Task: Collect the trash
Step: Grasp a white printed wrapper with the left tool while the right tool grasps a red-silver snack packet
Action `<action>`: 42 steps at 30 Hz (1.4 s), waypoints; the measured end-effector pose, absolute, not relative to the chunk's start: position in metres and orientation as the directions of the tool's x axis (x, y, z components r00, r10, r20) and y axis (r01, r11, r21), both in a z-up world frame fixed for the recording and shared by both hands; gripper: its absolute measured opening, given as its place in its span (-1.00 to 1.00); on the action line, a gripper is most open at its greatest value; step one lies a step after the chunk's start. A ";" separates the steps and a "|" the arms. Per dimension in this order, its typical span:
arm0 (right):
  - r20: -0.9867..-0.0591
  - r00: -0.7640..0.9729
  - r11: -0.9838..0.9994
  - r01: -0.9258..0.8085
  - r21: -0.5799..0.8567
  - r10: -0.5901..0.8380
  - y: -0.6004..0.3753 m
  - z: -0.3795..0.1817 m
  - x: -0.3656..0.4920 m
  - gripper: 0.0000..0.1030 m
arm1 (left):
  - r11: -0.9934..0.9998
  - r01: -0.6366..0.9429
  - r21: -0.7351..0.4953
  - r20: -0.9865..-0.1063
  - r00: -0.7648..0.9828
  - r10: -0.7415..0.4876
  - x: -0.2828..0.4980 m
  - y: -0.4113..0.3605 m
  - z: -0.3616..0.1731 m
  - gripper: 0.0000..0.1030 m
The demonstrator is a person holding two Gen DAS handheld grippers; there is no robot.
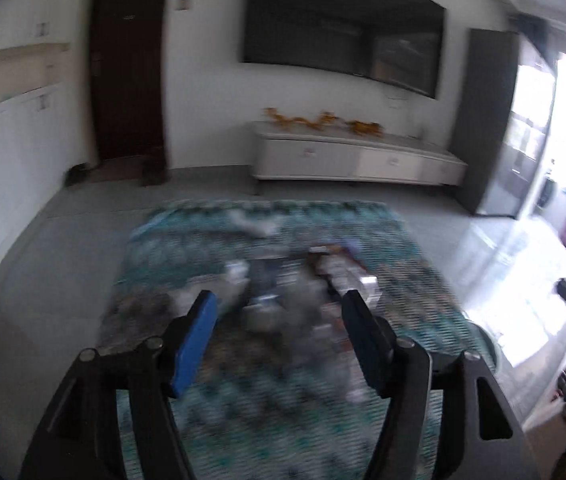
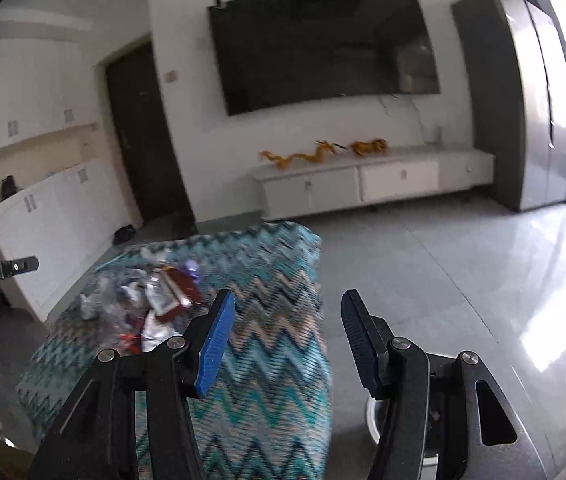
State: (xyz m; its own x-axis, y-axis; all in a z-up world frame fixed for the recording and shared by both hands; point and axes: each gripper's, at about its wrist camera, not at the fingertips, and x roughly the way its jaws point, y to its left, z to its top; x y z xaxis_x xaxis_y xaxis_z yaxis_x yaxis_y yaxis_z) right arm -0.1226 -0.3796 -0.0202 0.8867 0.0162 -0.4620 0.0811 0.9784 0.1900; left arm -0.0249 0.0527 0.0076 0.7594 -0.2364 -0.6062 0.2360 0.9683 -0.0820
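A pile of trash, wrappers and crumpled paper, lies on a table with a teal zigzag cloth; the left wrist view is blurred. My left gripper is open and empty above the near side of the pile. In the right wrist view the trash lies left of centre on the cloth. My right gripper is open and empty over the table's right edge. A round white bin with a dark liner stands on the floor under the right finger. The left gripper's tip shows at the left edge.
A white TV cabinet with golden dragon ornaments stands against the far wall under a big dark TV. A dark door and white cupboards are at left. Glossy grey floor stretches right.
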 end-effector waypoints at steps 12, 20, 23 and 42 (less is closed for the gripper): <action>-0.541 0.828 0.982 -0.061 0.176 0.149 -0.321 -0.037 -0.074 0.06 | 0.978 -0.029 -0.207 -0.675 0.728 -0.121 -0.003 0.166 -0.041 0.24; -0.624 0.744 0.970 -0.151 0.189 0.237 -0.276 -0.071 -0.002 0.07 | 0.977 -0.005 -0.214 -0.751 0.641 -0.161 0.049 0.163 -0.085 0.24; -0.663 0.694 0.960 -0.207 0.187 0.279 -0.253 -0.087 0.025 0.06 | 0.975 0.011 -0.221 -0.766 0.617 -0.180 0.067 0.157 -0.098 0.24; -0.740 0.606 0.928 -0.366 0.067 0.292 -0.174 -0.125 0.146 0.35 | 0.973 0.114 -0.200 -0.801 0.553 -0.230 0.147 0.123 -0.145 0.24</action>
